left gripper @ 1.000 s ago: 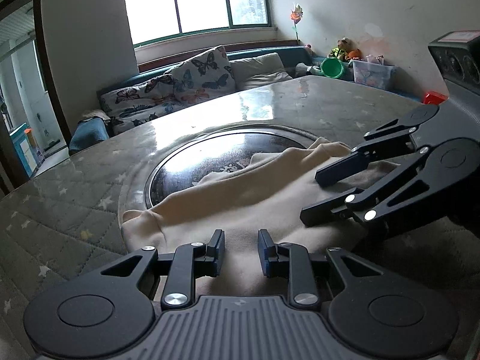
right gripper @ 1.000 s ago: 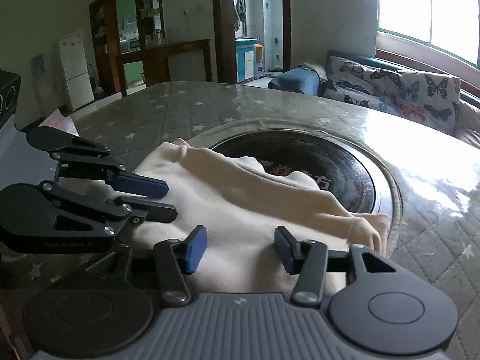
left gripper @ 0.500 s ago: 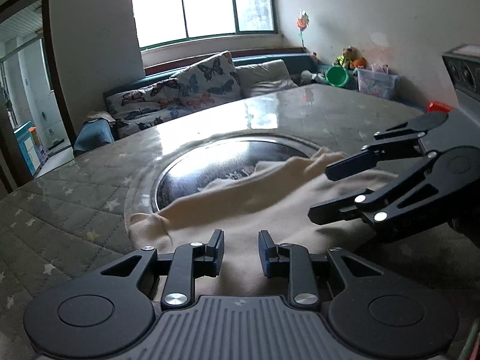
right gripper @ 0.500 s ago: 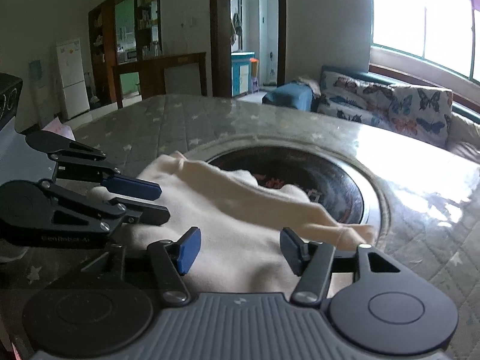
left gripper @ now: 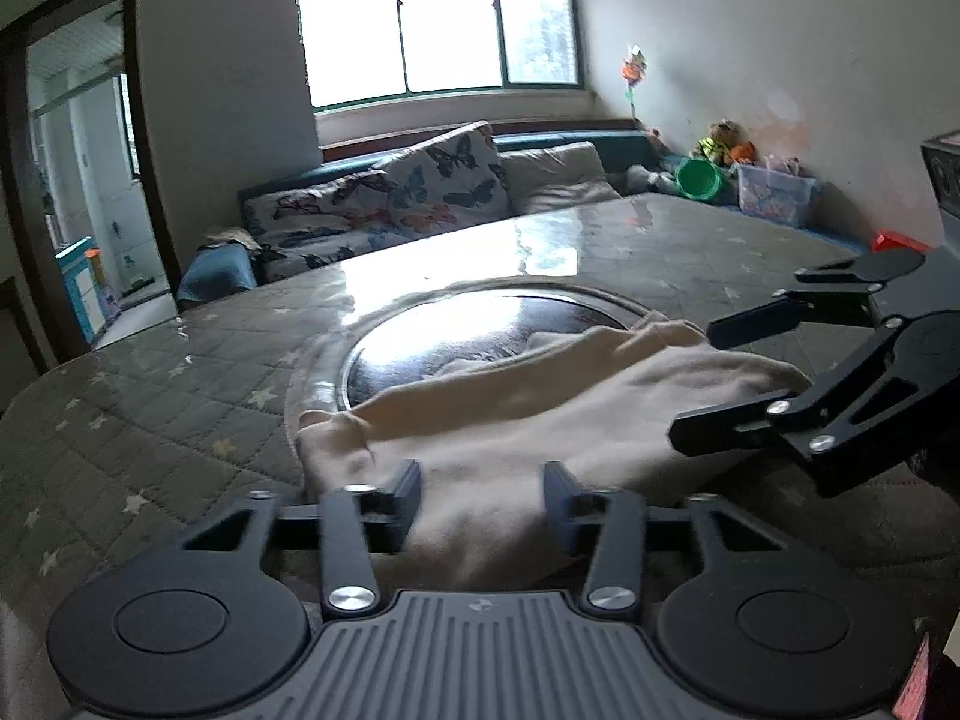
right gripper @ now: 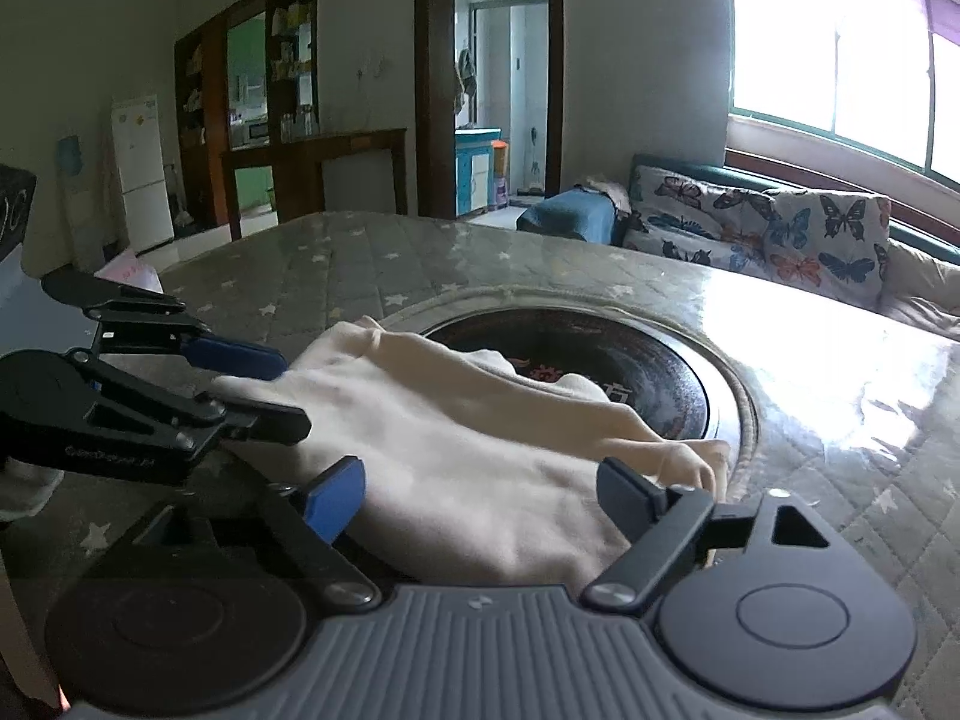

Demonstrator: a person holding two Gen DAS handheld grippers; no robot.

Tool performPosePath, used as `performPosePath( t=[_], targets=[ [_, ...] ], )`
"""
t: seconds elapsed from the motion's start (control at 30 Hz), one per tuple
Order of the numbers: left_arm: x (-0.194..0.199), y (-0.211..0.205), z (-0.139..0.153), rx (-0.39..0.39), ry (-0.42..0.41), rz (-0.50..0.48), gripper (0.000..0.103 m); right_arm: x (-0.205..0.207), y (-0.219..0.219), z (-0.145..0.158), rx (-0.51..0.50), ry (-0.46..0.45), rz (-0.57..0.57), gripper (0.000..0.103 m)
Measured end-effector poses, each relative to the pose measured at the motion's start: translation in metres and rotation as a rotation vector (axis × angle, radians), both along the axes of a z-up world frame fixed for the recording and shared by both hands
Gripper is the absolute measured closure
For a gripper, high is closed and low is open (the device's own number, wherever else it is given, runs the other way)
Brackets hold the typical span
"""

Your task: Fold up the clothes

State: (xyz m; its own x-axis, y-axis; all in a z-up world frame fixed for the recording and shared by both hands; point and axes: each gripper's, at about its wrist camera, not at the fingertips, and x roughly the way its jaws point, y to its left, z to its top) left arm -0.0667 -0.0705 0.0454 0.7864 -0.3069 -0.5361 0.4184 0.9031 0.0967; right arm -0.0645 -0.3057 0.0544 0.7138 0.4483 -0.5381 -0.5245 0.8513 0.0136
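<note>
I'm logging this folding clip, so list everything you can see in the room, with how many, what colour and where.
garment: one, cream, lying on the table, partly over the dark round inset
table: one, grey quilted cover with stars, foreground
round inset: one, dark and glossy, table centre
sofa: one, butterfly-print cushions, under the window
window: one, bright, far wall
bucket: one, green, far corner
fridge: one, white, back room
left gripper: one, black, jaws just opened, cloth between them, not pinched
right gripper: one, black, blue pad, jaws just opened wide over the cloth
</note>
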Motion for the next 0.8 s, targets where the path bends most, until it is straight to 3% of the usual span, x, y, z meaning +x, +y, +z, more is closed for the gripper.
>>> performPosePath(
  t=[0.17,0.33,0.43,0.57,0.8],
  targets=[
    [-0.008,0.002,0.001,-0.009,-0.008,0.009,0.053,-0.009,-0.004,0.002,0.018,-0.023,-0.027,0.002],
    [-0.015,0.003,0.002,-0.017,-0.025,0.021,0.044,-0.015,-0.007,0.004,0.029,-0.051,-0.049,0.0],
    [-0.02,0.006,0.002,-0.026,-0.038,0.029,0.032,-0.018,-0.01,0.004,0.049,-0.062,-0.06,0.0],
    [-0.028,0.007,0.003,-0.03,-0.081,0.043,0.0,-0.017,-0.015,0.004,0.086,-0.055,-0.067,0.0],
    [-0.038,0.004,0.007,-0.032,-0.142,0.034,0.0,-0.016,-0.021,0.003,0.145,-0.043,-0.088,0.0]
  ],
)
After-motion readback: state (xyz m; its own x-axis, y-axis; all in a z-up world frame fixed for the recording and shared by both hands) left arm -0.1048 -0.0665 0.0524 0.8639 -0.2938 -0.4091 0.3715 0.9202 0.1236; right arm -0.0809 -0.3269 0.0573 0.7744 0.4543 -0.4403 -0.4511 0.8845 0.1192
